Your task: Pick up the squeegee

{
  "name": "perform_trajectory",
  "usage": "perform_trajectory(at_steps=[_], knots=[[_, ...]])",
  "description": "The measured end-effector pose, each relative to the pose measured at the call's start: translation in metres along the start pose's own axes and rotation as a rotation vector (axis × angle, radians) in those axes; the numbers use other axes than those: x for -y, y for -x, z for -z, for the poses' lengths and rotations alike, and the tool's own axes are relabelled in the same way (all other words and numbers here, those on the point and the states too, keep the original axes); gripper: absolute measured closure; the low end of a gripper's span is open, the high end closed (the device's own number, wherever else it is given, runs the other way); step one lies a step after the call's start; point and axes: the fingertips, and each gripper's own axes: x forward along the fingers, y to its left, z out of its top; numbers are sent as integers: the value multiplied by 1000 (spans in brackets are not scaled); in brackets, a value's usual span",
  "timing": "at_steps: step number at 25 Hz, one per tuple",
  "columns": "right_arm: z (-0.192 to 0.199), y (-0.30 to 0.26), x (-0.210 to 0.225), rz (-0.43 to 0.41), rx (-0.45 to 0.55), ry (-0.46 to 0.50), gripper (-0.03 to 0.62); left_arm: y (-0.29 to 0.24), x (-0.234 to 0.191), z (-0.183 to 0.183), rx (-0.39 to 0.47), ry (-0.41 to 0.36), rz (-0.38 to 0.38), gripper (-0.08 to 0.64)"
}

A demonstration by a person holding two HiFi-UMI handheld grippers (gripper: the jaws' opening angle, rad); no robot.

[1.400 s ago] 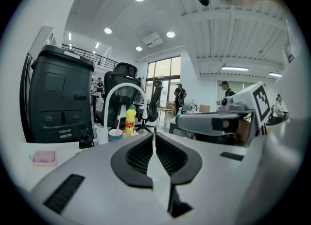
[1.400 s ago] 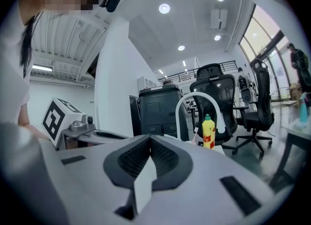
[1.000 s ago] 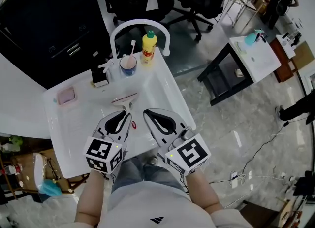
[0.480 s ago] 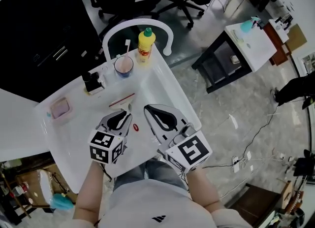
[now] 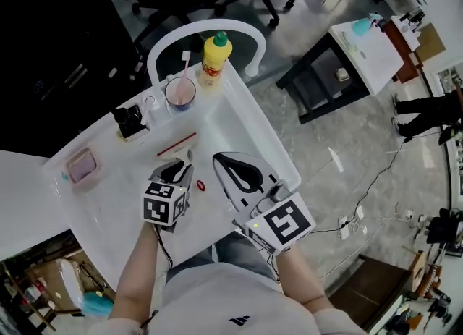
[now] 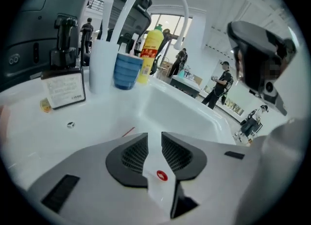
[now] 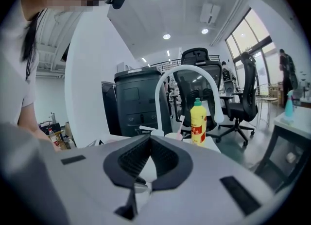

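Observation:
The squeegee (image 5: 177, 144) lies in the white sink (image 5: 246, 134), its red blade edge away from me and its white handle pointing back at me. My left gripper (image 5: 185, 163) hangs low over that handle. In the left gripper view the handle (image 6: 156, 163), with a red dot near its end, shows in the gap of the left gripper (image 6: 154, 134). Its jaws are opening and the pads do not visibly press on it. My right gripper (image 5: 217, 160) hovers just right of the squeegee, its tips meeting, nothing held; the right gripper (image 7: 149, 139) points level at the faucet.
Along the sink's back rim stand a yellow bottle (image 5: 215, 55), a cup with a toothbrush (image 5: 179, 93), a black dispenser (image 5: 129, 120) and a white arched faucet (image 5: 210, 26). A pink soap dish (image 5: 79, 165) sits left. A black side table (image 5: 325, 80) stands on the floor, right.
My left gripper has sunk into the sink towards the squeegee's handle and its jaws have parted. The right gripper has shifted slightly. The squeegee has not moved.

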Motion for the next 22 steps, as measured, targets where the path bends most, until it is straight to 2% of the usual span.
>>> perform_trajectory(at_steps=[12, 22], knots=[[9, -16, 5, 32, -43, -4, 583, -40, -23, 39, -86, 68, -55, 448], [17, -19, 14, 41, -66, -15, 583, -58, -31, 67, -146, 162, -92, 431]])
